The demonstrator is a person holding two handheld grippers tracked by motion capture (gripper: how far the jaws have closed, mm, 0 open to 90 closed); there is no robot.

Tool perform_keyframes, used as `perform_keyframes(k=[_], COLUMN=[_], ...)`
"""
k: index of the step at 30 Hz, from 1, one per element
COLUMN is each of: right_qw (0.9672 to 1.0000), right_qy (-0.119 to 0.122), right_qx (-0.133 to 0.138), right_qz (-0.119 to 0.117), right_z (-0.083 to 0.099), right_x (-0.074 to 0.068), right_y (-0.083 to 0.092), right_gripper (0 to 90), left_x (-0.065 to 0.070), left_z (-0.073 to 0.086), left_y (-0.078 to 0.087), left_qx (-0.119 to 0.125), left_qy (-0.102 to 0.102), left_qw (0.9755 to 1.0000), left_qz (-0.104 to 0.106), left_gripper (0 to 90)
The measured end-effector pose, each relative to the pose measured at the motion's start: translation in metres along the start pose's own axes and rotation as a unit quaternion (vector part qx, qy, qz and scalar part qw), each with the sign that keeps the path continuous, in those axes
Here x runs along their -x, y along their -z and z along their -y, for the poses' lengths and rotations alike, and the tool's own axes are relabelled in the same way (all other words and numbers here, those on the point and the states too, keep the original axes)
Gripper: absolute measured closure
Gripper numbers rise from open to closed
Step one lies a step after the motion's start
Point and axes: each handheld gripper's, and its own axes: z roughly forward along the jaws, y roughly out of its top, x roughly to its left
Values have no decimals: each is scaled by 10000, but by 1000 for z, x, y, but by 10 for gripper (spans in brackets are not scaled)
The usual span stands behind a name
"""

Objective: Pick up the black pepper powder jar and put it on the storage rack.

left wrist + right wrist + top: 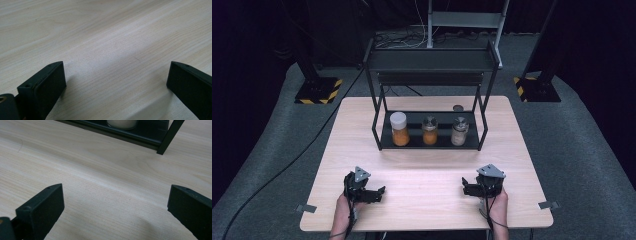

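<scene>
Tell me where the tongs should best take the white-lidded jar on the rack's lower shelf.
Probably around the body of the white-lidded jar, just below its lid, coming in level from the rack's open front. It stands upright at the shelf's left end, the upper shelf blocks a reach from above, and the next jar stands apart.

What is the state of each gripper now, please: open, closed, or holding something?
Left gripper: open, jaws wide apart over the bare table, holding nothing.
Right gripper: open, jaws wide apart, holding nothing.
</scene>
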Motion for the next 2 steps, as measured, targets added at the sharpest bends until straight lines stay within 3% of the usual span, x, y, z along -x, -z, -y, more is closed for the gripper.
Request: perform_keyframes(k=[2], right_qw=[10000], right_qy=[14], right_qx=[-16], right_qz=[-17], right_z=[0], right_x=[0], right_y=[0], right_gripper=[0], left_x=[-1], left_z=[0], left_y=[0], left_qx=[-29], left_qy=[7], left_qw=[10000], left_qz=[13], left_gripper=[15])
